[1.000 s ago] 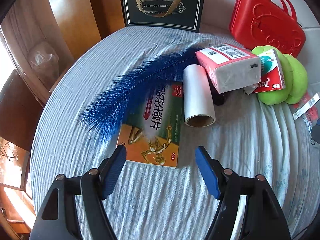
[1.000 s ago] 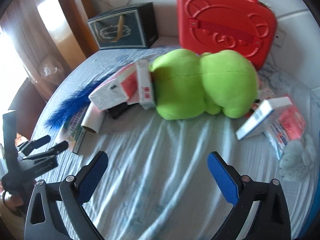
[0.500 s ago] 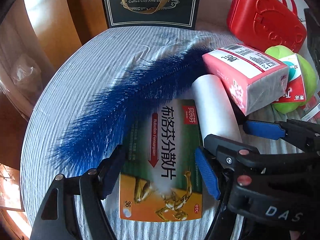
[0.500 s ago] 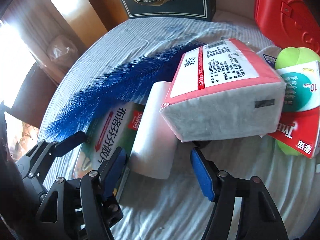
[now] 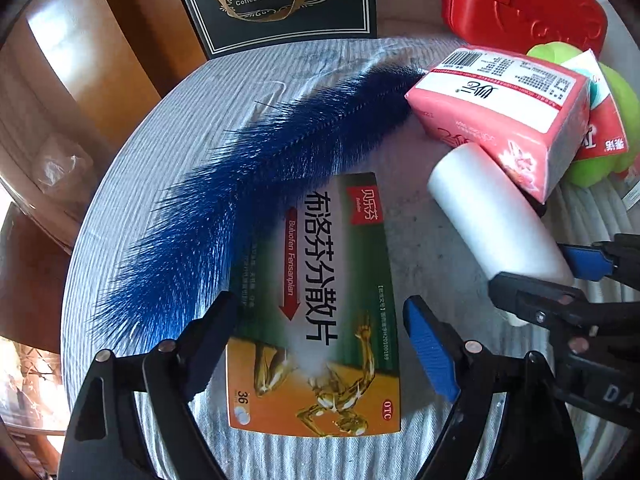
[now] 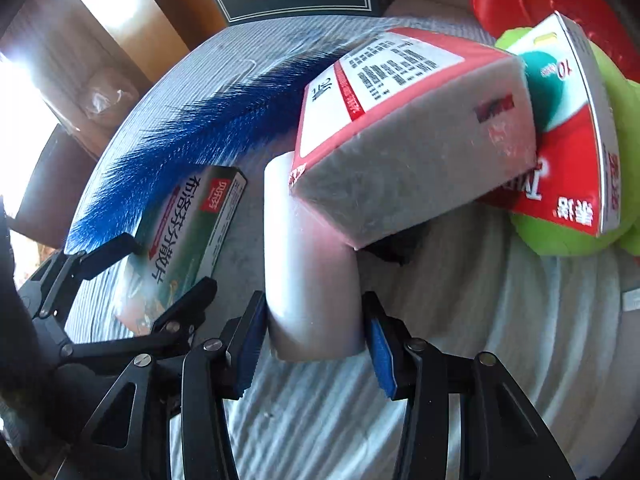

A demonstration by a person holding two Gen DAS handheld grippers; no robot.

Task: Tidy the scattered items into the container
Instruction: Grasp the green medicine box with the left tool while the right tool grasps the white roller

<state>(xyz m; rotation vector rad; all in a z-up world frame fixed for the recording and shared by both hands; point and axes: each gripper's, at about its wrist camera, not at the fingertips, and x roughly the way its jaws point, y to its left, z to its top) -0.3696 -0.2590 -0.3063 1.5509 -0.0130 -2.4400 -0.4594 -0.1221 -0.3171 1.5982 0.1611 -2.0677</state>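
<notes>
A green and orange medicine box (image 5: 320, 308) lies flat on the round table, its near end between the pads of my open left gripper (image 5: 320, 344). A blue feather (image 5: 240, 208) lies partly on it. My right gripper (image 6: 314, 344) has its pads on both sides of the white roll (image 6: 308, 264); the roll also shows in the left wrist view (image 5: 492, 216). A pink tissue pack (image 6: 404, 136) leans on the roll's far end. A red and white box (image 6: 572, 148) rests against a green plush toy (image 6: 616, 96).
A dark paper gift bag (image 5: 280, 4) stands at the table's far edge. A red plastic case (image 5: 524, 4) stands at the back right. The table (image 5: 160, 152) has a striped grey cloth. Wooden furniture lies beyond its left edge.
Both grippers moved forward. The left now straddles the medicine box's near end. The right closed in around the white roll's near end.
</notes>
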